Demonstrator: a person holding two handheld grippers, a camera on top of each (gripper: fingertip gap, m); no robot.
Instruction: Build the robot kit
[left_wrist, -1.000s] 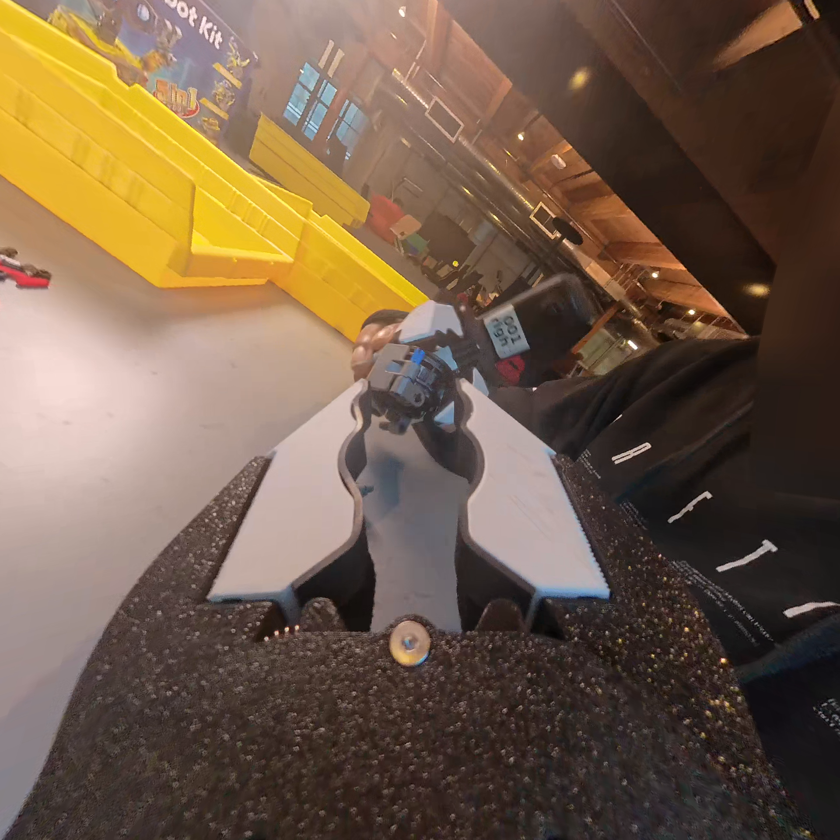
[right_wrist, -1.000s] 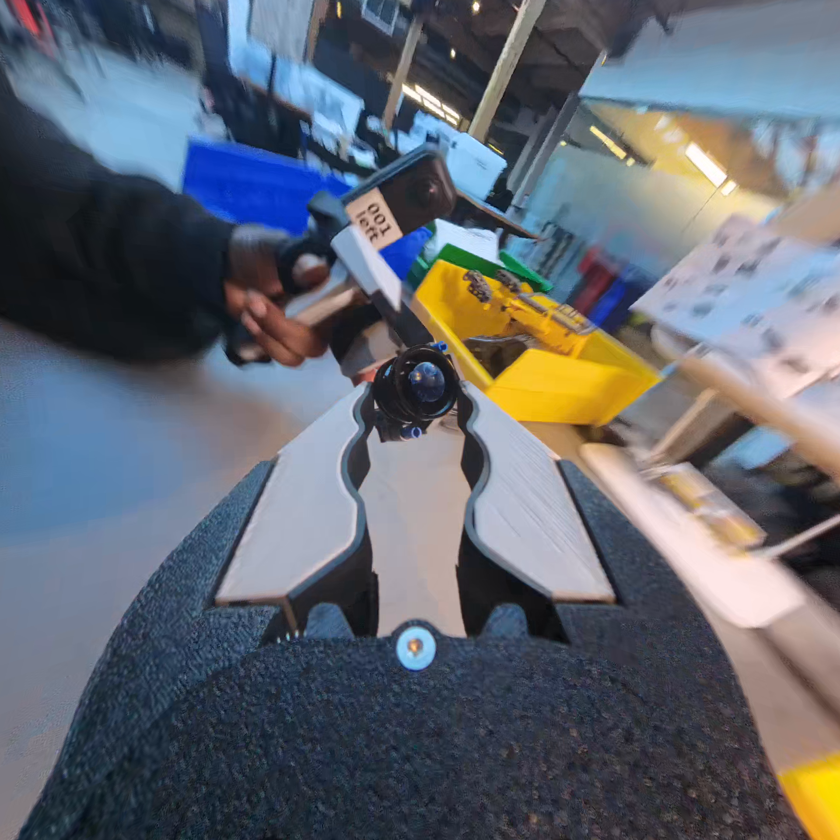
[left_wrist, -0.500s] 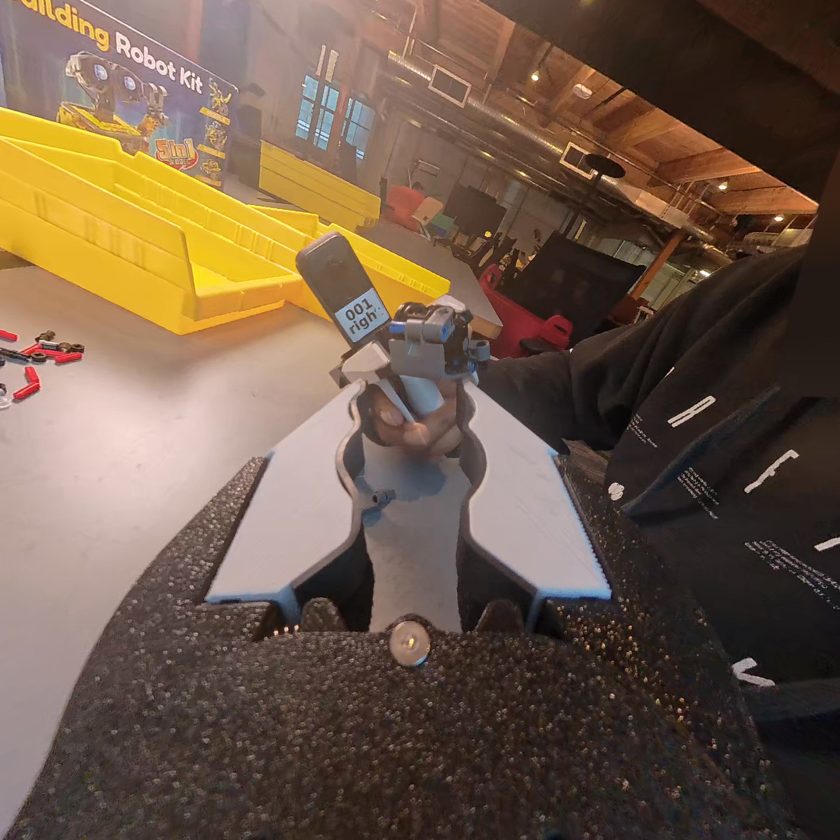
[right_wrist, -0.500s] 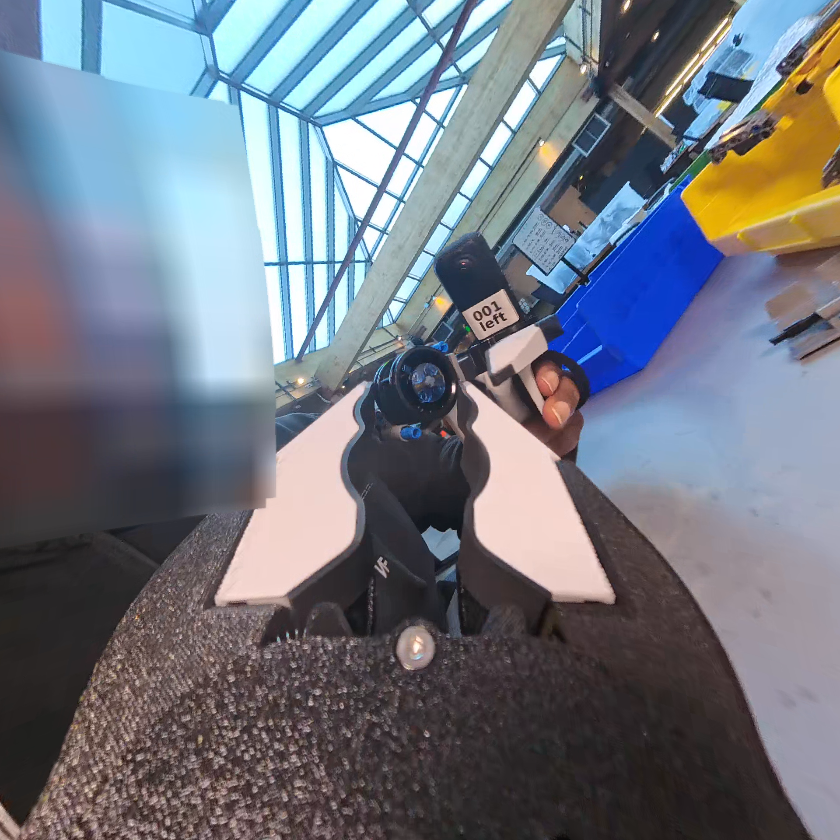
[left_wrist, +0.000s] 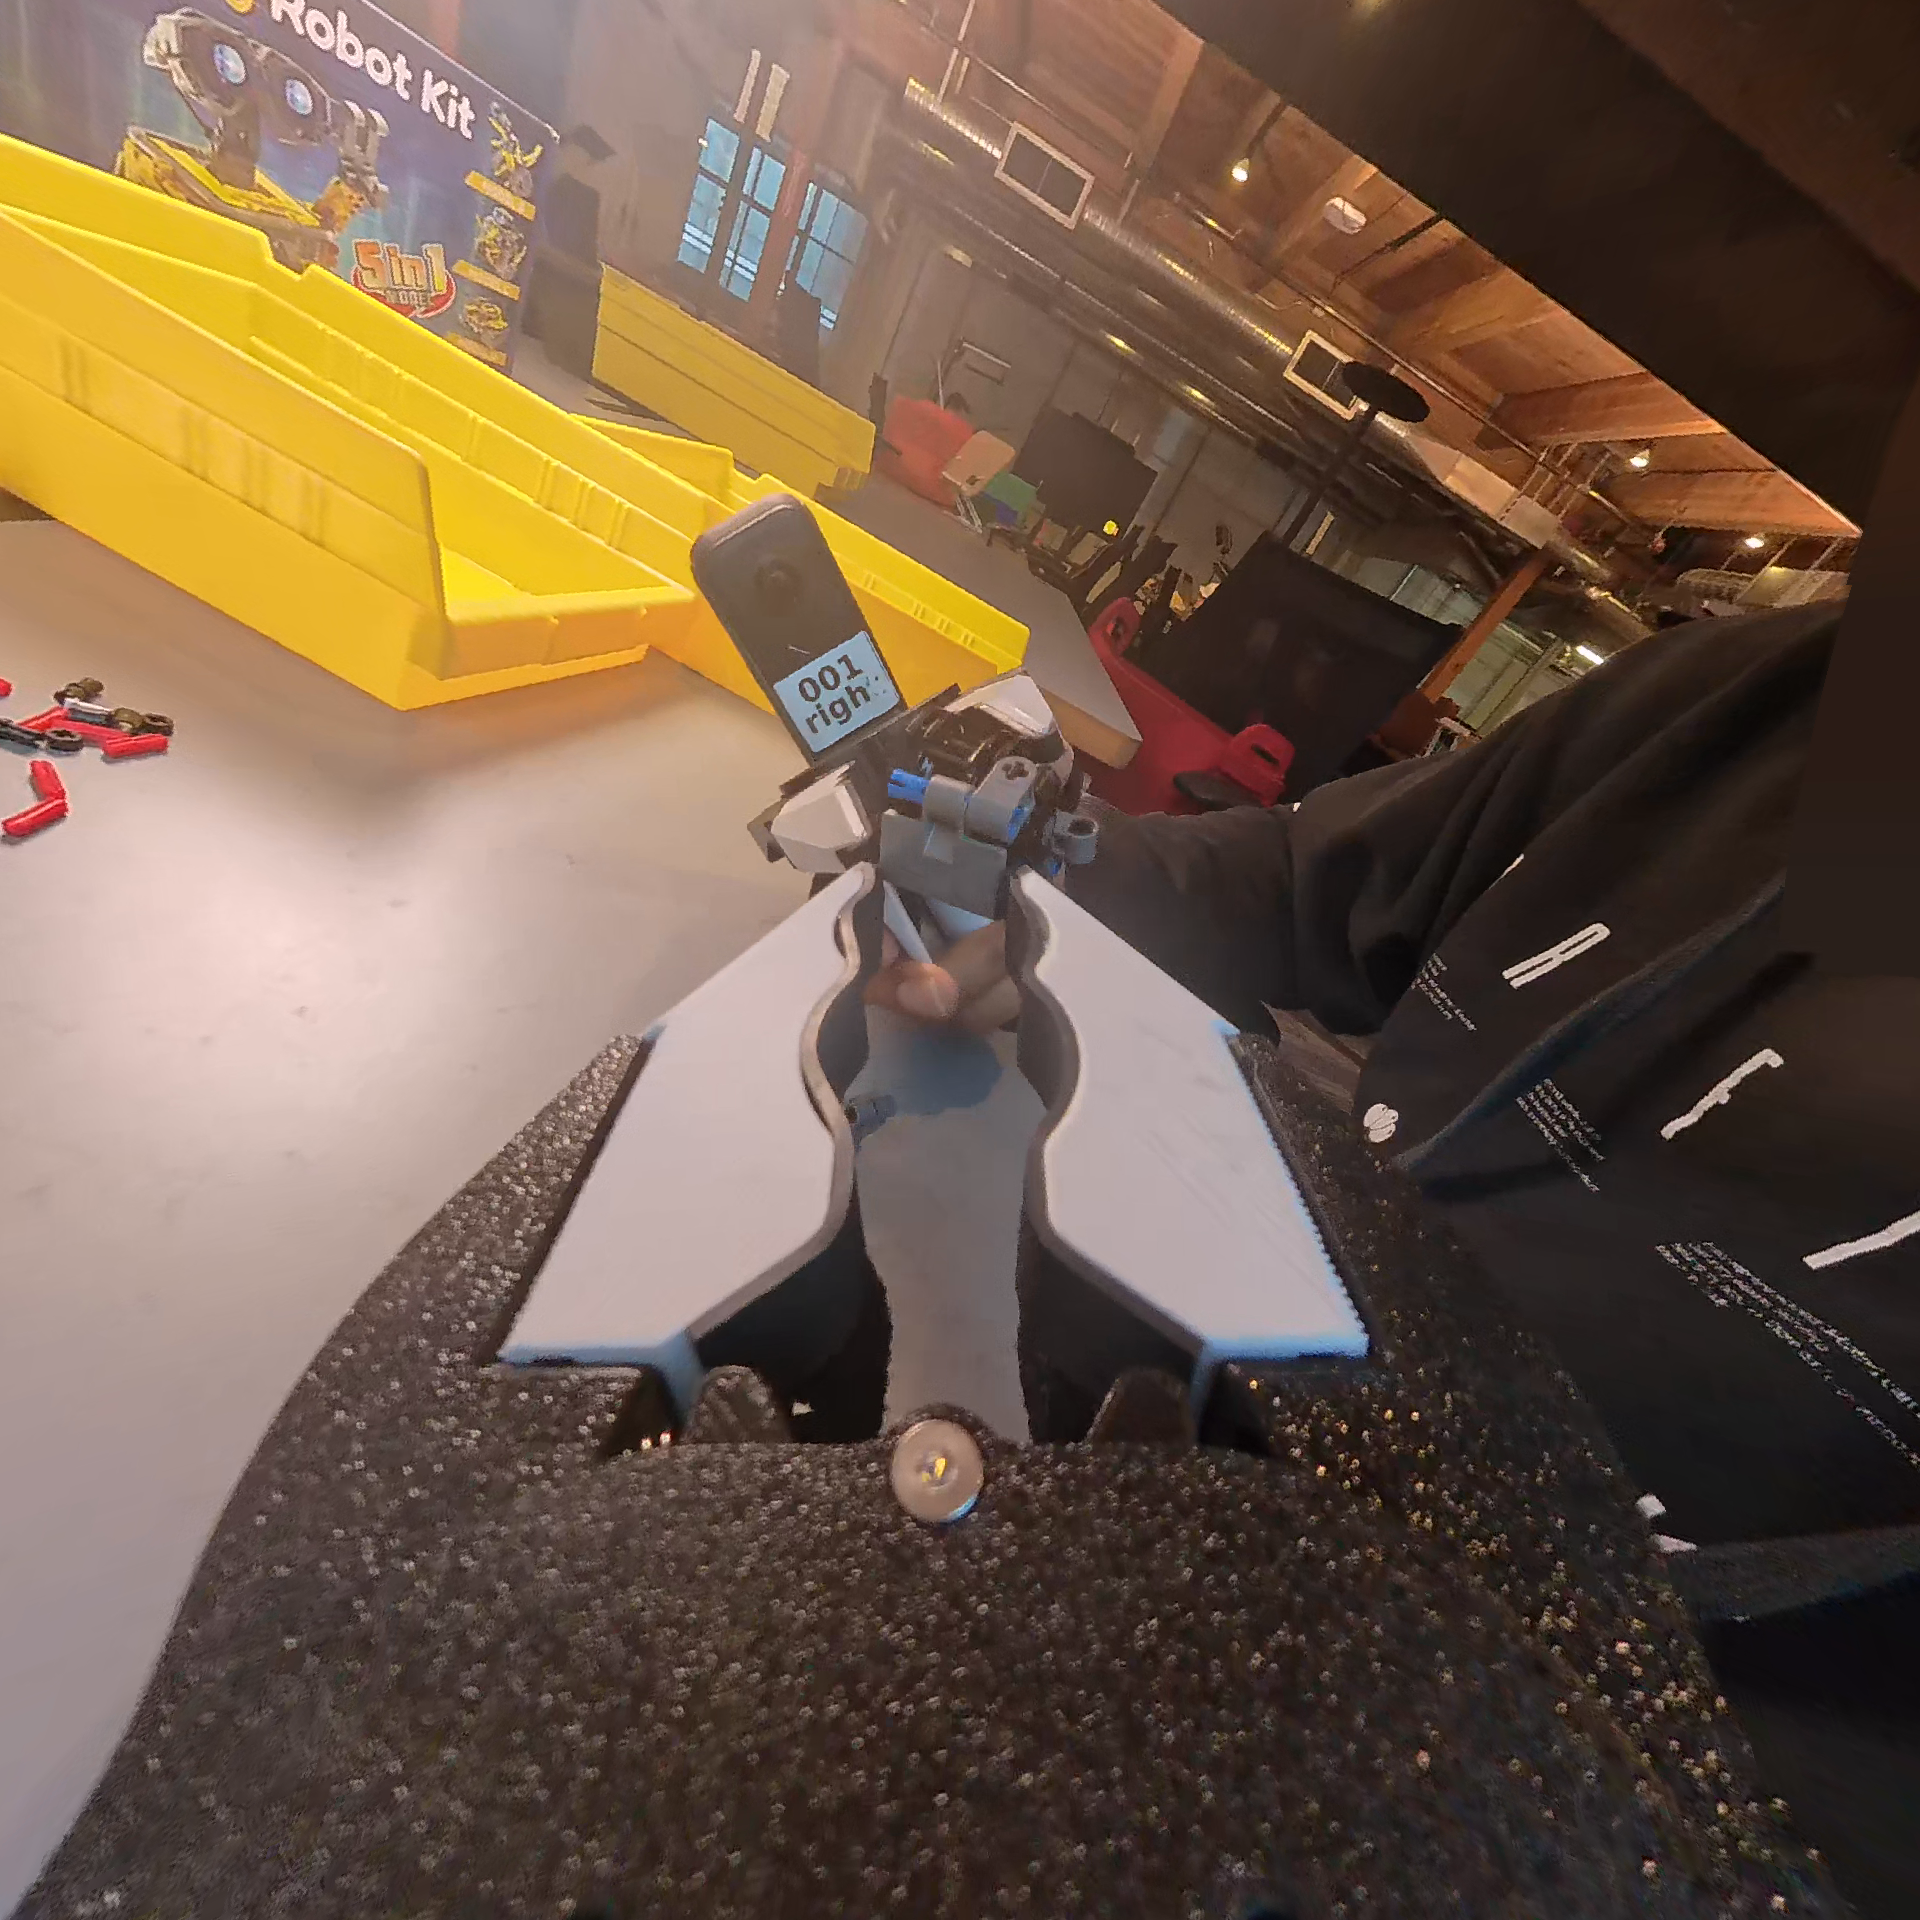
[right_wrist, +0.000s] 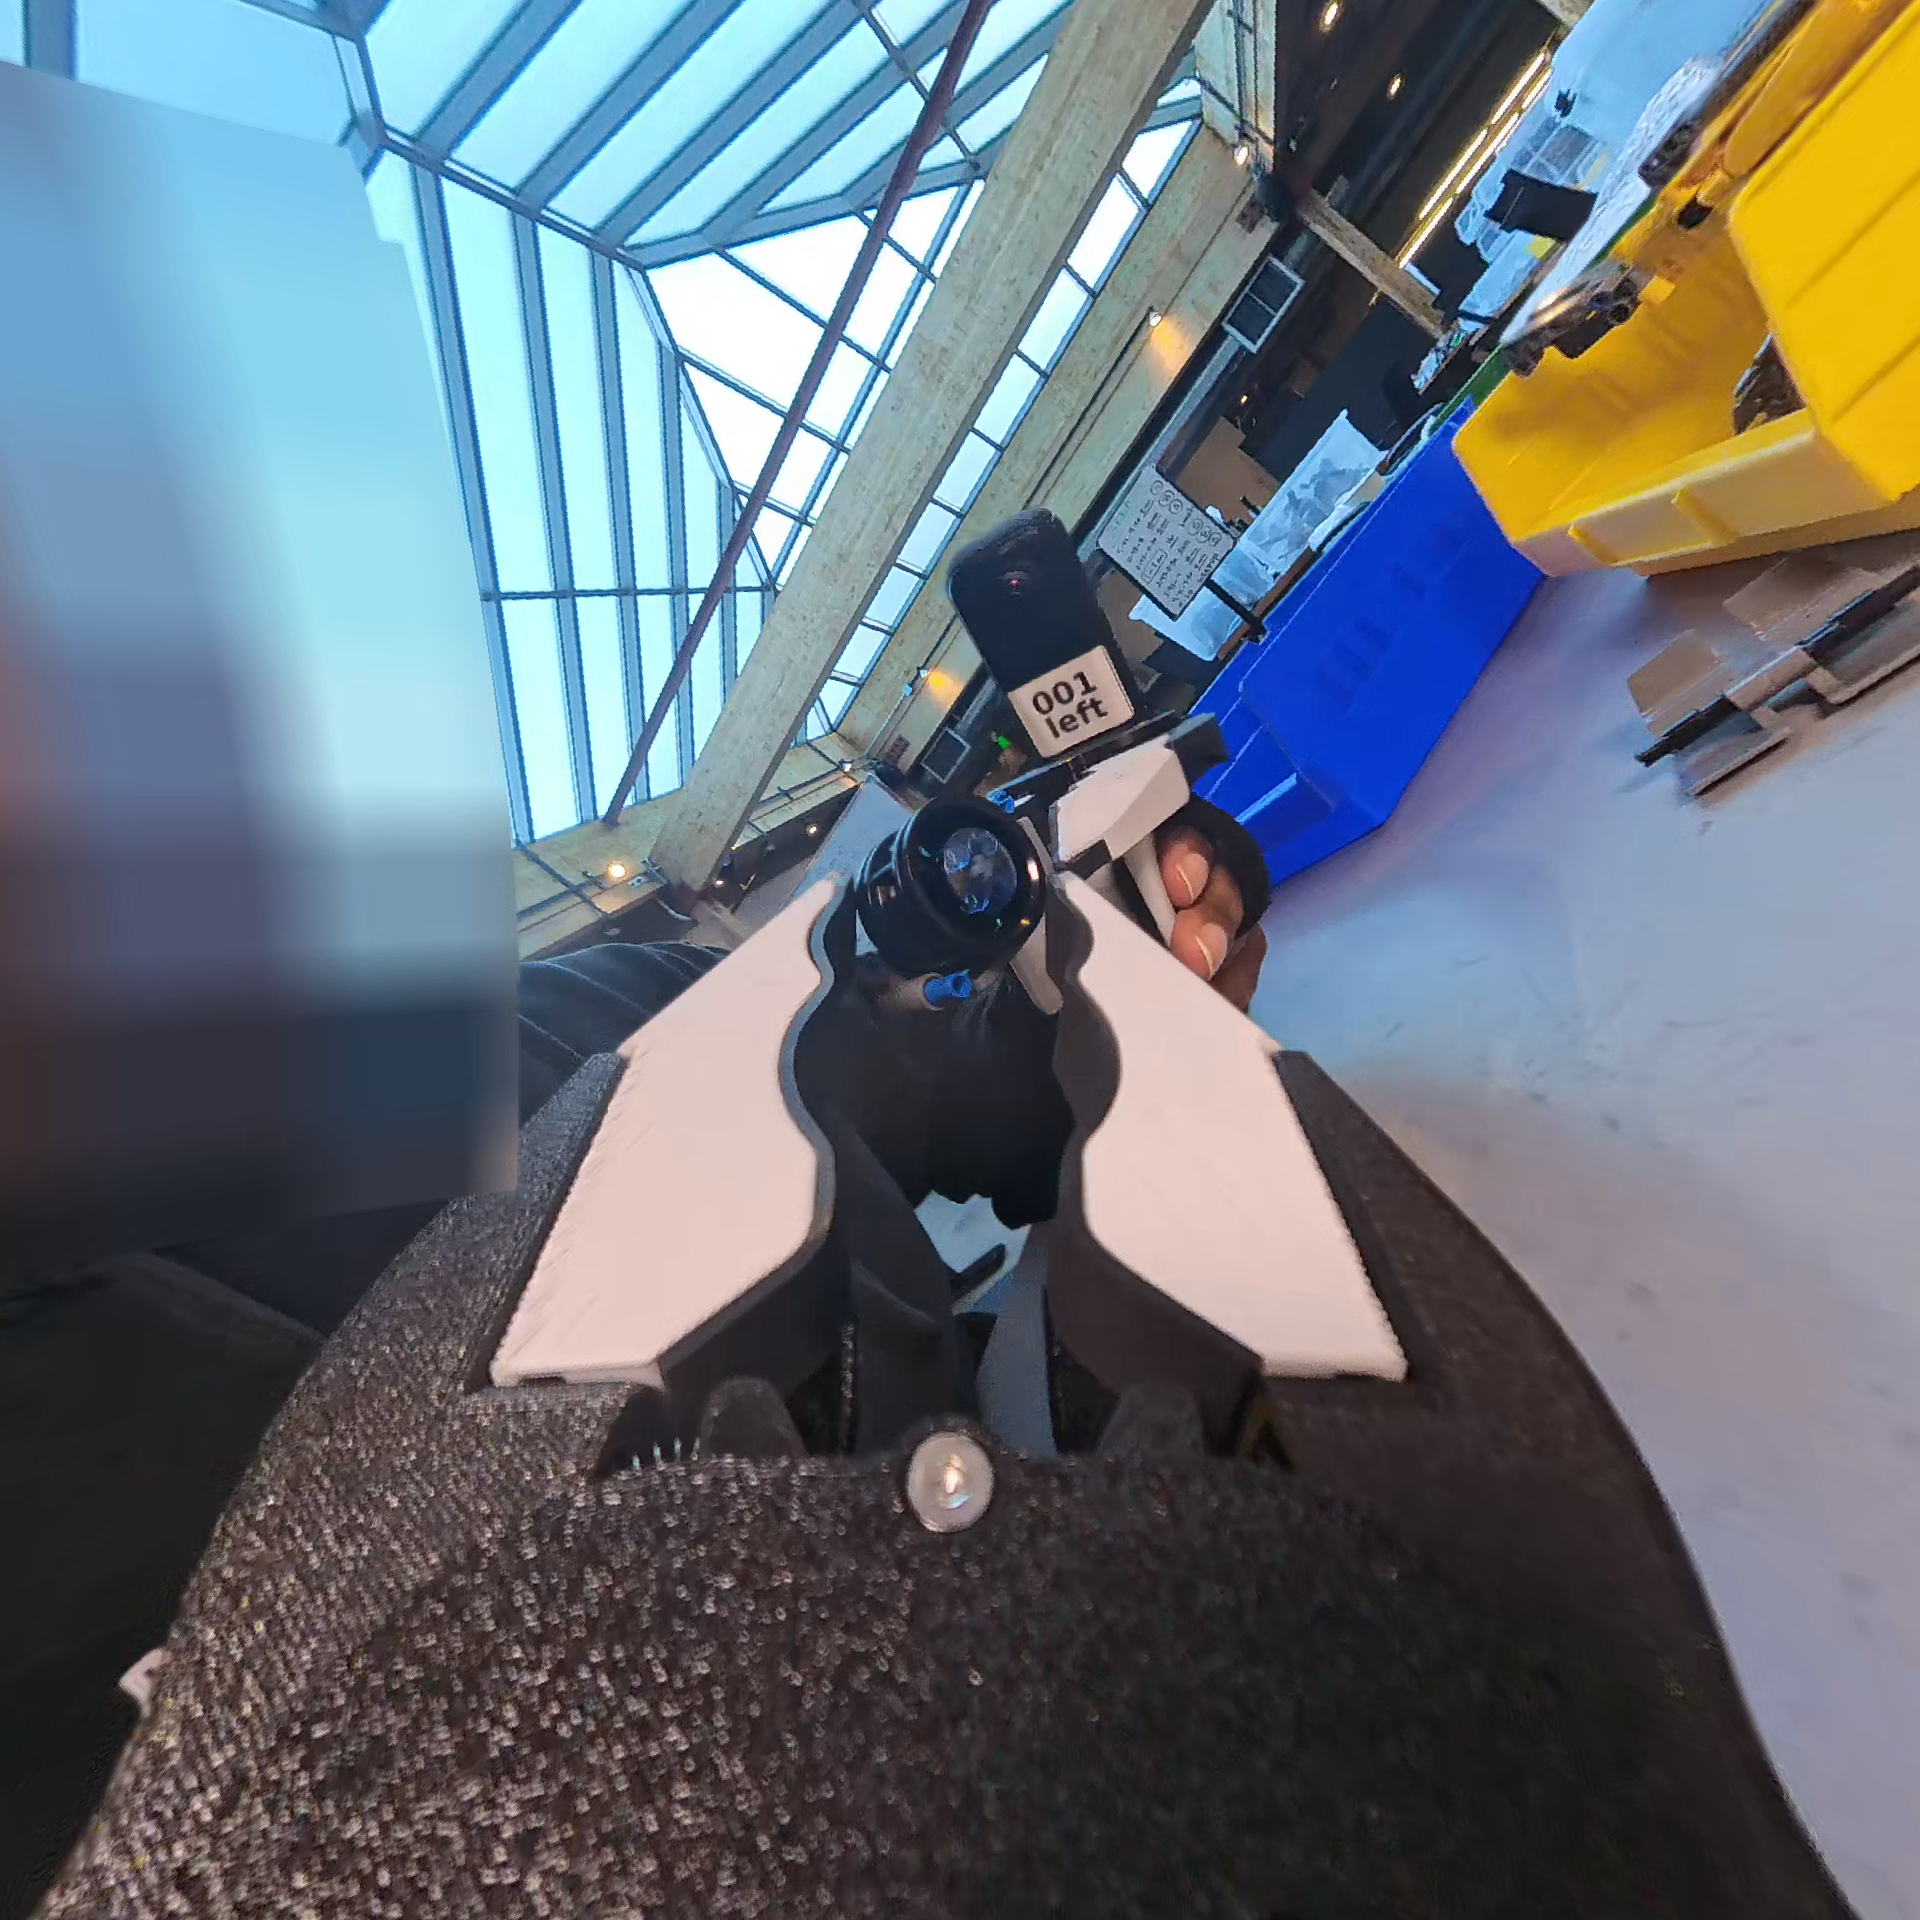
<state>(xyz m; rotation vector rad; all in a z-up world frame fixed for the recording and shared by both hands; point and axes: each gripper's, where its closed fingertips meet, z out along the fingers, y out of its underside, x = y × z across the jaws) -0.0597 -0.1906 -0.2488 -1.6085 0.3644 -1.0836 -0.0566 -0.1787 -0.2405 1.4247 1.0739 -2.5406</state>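
My left gripper (left_wrist: 943, 883) is shut on a small building-brick assembly (left_wrist: 961, 821), grey with blue pins, held at its fingertips above the grey table (left_wrist: 260, 987). Just behind it are the right gripper's black camera (left_wrist: 774, 592) and a hand (left_wrist: 935, 987). In the right wrist view my right gripper (right_wrist: 940, 920) is shut on the black wheel-like end (right_wrist: 966, 873) of the same assembly, which has a blue centre. The left gripper's camera (right_wrist: 1023, 613) and the hand on its trigger (right_wrist: 1205, 914) are right behind it. The two grippers face each other.
Long yellow bins (left_wrist: 312, 499) and a colourful kit box (left_wrist: 312, 125) stand at the back left. Small red and black parts (left_wrist: 94, 717) lie on the table. A blue bin (right_wrist: 1371, 644), yellow bins (right_wrist: 1714, 395) and flat grey parts (right_wrist: 1766, 665) are at the right. A black sleeve (left_wrist: 1455, 883) is close. Both grippers' tips are close together, under 4 cm apart.
Both grippers turned together with the assembly. The left view first showed its black round end, now its grey side. The right view tipped up from the table toward the skylight.
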